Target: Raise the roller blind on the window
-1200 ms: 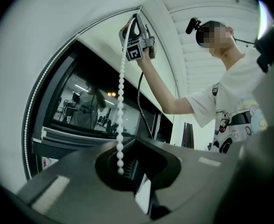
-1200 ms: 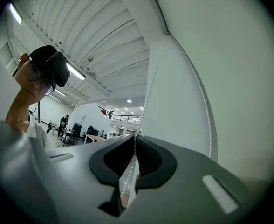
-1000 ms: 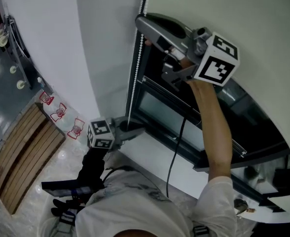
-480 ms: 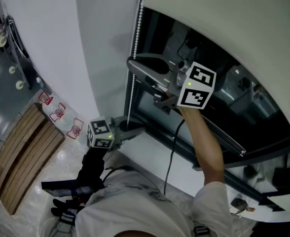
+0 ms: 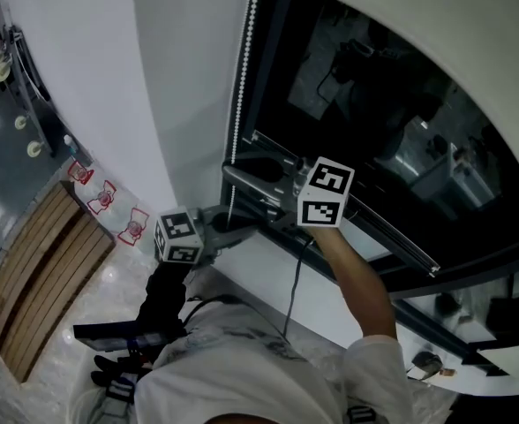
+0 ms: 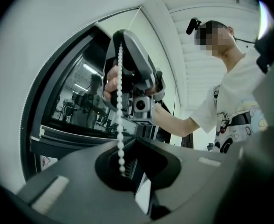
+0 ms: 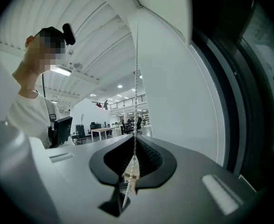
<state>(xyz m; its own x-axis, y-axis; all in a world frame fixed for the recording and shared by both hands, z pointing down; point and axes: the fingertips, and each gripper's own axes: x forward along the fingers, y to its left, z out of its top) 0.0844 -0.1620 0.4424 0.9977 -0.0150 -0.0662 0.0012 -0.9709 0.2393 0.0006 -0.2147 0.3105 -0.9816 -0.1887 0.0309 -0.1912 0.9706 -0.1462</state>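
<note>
The white roller blind (image 5: 436,25) hangs over the top of the dark window (image 5: 365,104), its bottom edge high in the head view. A white bead chain (image 5: 244,60) runs down the window frame's left side. My right gripper (image 5: 231,175) points at the frame low on the chain and is shut on it. In the right gripper view the chain (image 7: 136,78) passes between the closed jaws (image 7: 133,161). My left gripper (image 5: 244,230) sits just below, level. Its jaws (image 6: 123,164) are shut on the chain (image 6: 119,101), which drops into them.
A white wall (image 5: 154,78) stands left of the window. The white sill (image 5: 268,268) lies under both grippers. A black cable (image 5: 293,299) hangs from the right gripper. Wooden slats (image 5: 39,263) lie on the floor at lower left.
My right gripper has come down along the chain from high on the frame to just above the left gripper. The blind's bottom edge has risen, baring more glass. The left gripper stayed put.
</note>
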